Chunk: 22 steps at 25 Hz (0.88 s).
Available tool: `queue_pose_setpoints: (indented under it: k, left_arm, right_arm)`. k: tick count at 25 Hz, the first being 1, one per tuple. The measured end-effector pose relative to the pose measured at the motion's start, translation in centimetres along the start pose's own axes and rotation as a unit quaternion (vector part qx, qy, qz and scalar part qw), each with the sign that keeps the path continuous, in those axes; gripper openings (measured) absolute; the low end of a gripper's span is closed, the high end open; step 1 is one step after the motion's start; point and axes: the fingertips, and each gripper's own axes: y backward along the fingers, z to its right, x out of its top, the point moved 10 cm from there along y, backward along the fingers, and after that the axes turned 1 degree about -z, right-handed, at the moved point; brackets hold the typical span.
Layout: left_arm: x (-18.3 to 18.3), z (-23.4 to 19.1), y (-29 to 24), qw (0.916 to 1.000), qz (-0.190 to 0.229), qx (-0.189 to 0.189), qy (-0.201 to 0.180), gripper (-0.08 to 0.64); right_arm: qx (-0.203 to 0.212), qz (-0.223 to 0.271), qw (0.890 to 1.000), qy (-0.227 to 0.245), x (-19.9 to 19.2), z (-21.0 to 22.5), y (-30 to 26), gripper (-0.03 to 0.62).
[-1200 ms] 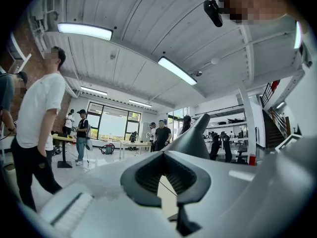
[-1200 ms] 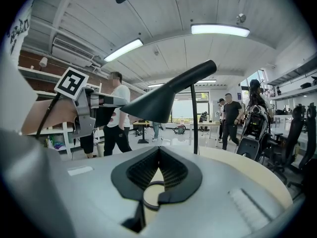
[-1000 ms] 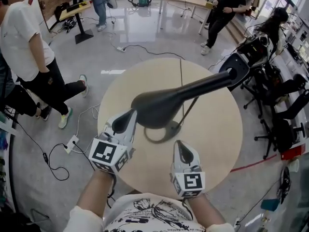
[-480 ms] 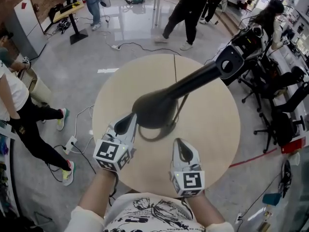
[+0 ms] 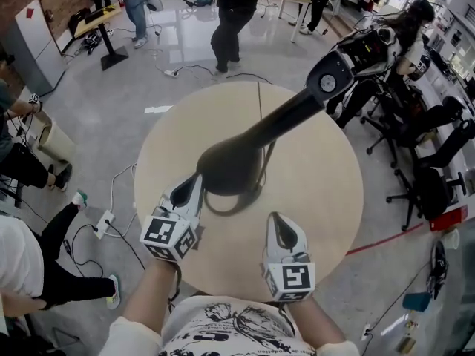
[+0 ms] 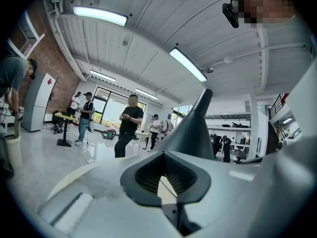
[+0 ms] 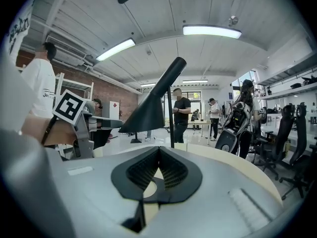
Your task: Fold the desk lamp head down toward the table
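Observation:
A black desk lamp stands on the round beige table (image 5: pixel 319 191). Its cone-shaped head (image 5: pixel 226 170) hangs over the ring base (image 5: pixel 221 208), and the thick arm (image 5: pixel 293 113) rises to a round joint (image 5: pixel 324 82). My left gripper (image 5: pixel 185 191) is shut and empty, its tip right beside the head's left rim. In the left gripper view (image 6: pixel 166 165) the lamp head (image 6: pixel 190 128) looms just above the jaws. My right gripper (image 5: pixel 280 232) is shut, low over the table in front of the lamp and apart from it. The right gripper view (image 7: pixel 158 157) shows the lamp head (image 7: pixel 148 114) and the left gripper (image 7: pixel 111 124) beside it.
The table's near edge lies just below both grippers. Office chairs (image 5: pixel 430 191) crowd the floor to the right. A power strip (image 5: pixel 104 221) and cables lie on the floor at the left. A person (image 5: pixel 230 13) walks beyond the table's far side.
The lamp and table have drifted slightly left and up in the head view. Both grippers have kept their places beside the lamp. People behind the table have walked on.

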Motion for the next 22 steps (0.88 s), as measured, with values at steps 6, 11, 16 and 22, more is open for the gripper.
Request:
queue_pose_setpoints:
  k: [6, 11, 16, 22]
  left_arm:
    - [1.2, 2.1, 1.6, 0.9985, 0.021, 0.022, -0.045, 0.005]
    - [3.8, 4.0, 4.1, 0.9971, 0.045, 0.016, -0.059, 0.005]
    - [2.4, 8.3, 7.4, 0.9973, 0.050, 0.034, -0.043, 0.005]
    - [-1.6, 14.3, 9.8, 0.9982, 0.025, 0.052, -0.020, 0.005]
  right_arm:
    - [0.011, 0.002, 1.000, 0.001, -0.1, 1.3, 1.4, 0.009]
    - [0.024, 0.013, 1.000, 0.007, 1.0, 1.5, 1.5, 0.009]
    - [0.058, 0.024, 0.998, 0.015, 1.5, 1.9, 2.9, 0.009]
    - [0.102, 0.029, 0.994, 0.019, 0.9, 3.0, 6.2, 0.009]
